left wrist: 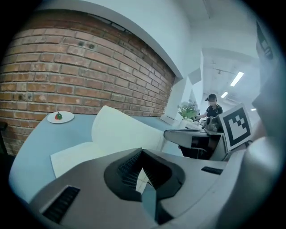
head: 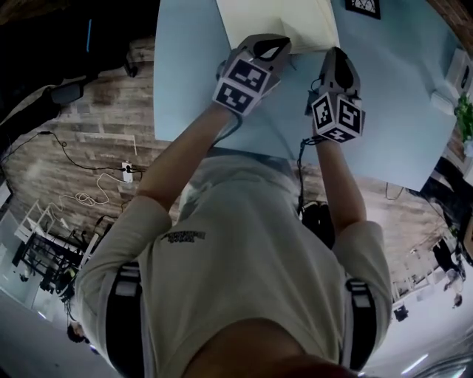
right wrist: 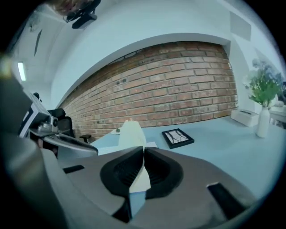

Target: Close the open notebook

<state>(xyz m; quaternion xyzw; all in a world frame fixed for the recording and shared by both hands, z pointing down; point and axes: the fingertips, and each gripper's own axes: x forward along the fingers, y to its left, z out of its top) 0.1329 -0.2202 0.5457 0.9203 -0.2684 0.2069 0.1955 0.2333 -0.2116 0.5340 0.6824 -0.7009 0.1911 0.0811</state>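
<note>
The open notebook lies with cream pages on the light blue table. Its left page lies flat, and its right page arches up. My right gripper is at the notebook's near right corner. In the right gripper view its jaws are shut on that lifted page, which runs edge-on up from the pads. My left gripper sits at the near edge by the spine. Its jaws are shut, with a pale sliver showing behind the pads. I cannot tell whether paper is pinched there.
A small plate with a red fruit sits far left by the brick wall. A black framed picture lies beyond the notebook. A white box and a vase of greenery stand at the right. A person stands far back.
</note>
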